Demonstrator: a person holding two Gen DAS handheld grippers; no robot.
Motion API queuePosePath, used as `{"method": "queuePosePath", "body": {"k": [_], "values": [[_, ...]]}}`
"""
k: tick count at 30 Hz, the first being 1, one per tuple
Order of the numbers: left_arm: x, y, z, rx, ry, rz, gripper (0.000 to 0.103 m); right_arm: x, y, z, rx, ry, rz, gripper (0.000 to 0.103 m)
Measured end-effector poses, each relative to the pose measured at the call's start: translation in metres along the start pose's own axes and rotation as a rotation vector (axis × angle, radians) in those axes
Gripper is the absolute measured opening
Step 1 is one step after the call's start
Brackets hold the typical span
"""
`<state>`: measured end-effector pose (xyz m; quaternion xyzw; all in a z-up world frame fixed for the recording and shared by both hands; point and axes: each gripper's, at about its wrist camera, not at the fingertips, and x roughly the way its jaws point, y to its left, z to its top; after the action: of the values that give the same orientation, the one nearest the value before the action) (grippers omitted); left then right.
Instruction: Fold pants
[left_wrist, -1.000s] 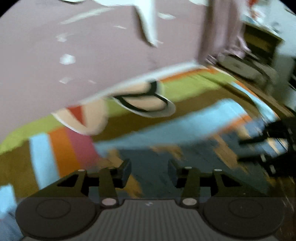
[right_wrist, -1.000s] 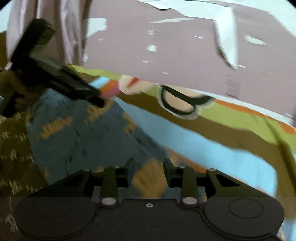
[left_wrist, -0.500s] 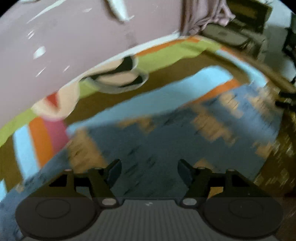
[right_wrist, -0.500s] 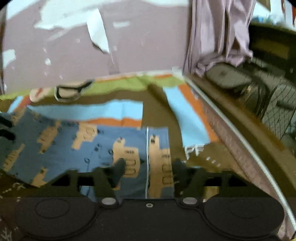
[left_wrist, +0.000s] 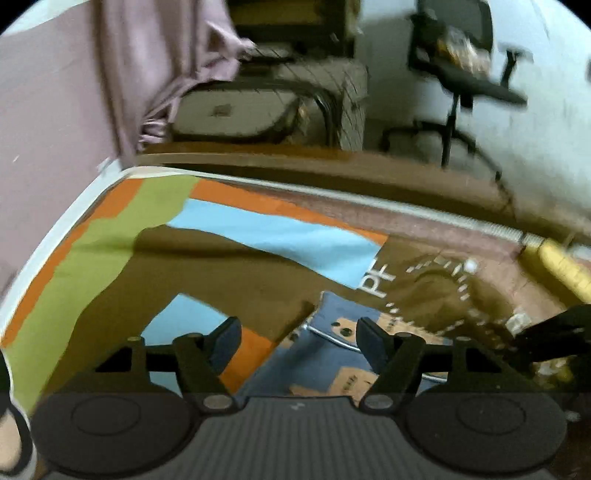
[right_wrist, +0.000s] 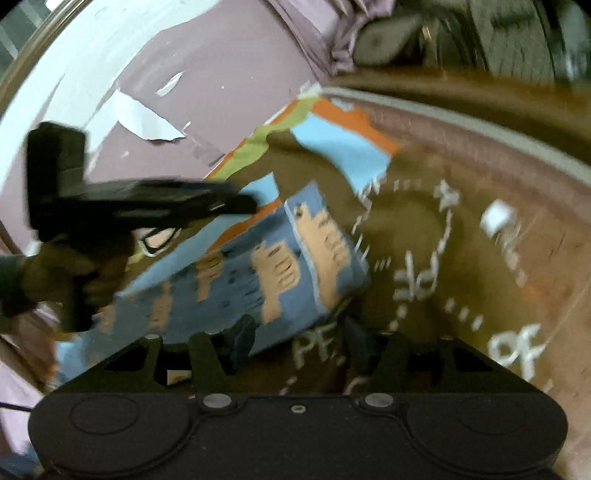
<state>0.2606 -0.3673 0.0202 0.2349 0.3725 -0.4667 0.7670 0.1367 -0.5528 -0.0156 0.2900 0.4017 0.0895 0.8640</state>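
The pants (right_wrist: 258, 273) are blue with tan print and lie on a bed sheet (right_wrist: 424, 229) of brown, blue, orange and green patches. In the left wrist view my left gripper (left_wrist: 299, 338) is open and empty just above a corner of the pants (left_wrist: 332, 354). My right gripper (right_wrist: 299, 339) is open and empty above the near edge of the pants. The left gripper (right_wrist: 229, 203) also shows in the right wrist view, held in a hand over the far side of the pants. The right gripper's tip shows at the right edge of the left wrist view (left_wrist: 554, 332).
A mauve wall (left_wrist: 48, 110) with a hanging curtain (left_wrist: 166, 66) stands behind the bed. The bed's edge (left_wrist: 406, 206) runs across, with a bag (left_wrist: 236, 110) and an office chair (left_wrist: 465, 74) beyond it. A flip-flop print (right_wrist: 159, 240) lies on the sheet.
Both views have swung right towards the bed's edge. My left gripper has moved from mid-pants to their corner. My right gripper has tilted and dropped closer to the pants. Both stay open.
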Motion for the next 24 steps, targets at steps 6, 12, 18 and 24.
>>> {"method": "queuePosePath", "body": {"k": [6, 12, 18, 24], "values": [[0.040, 0.010, -0.003, -0.027, 0.098, -0.004, 0.081, 0.013, 0.003, 0.007, 0.053, -0.020, -0.079, 0.051], [0.044, 0.024, -0.009, -0.055, 0.098, -0.015, 0.088, 0.021, -0.002, 0.018, 0.103, -0.049, -0.084, 0.052], [0.045, 0.032, -0.012, -0.058, 0.061, -0.036, 0.092, 0.018, -0.016, 0.016, 0.209, -0.076, -0.035, 0.051], [0.047, 0.035, -0.013, -0.053, 0.050, -0.047, 0.093, 0.015, -0.013, 0.015, 0.197, -0.094, -0.082, 0.046]]}}
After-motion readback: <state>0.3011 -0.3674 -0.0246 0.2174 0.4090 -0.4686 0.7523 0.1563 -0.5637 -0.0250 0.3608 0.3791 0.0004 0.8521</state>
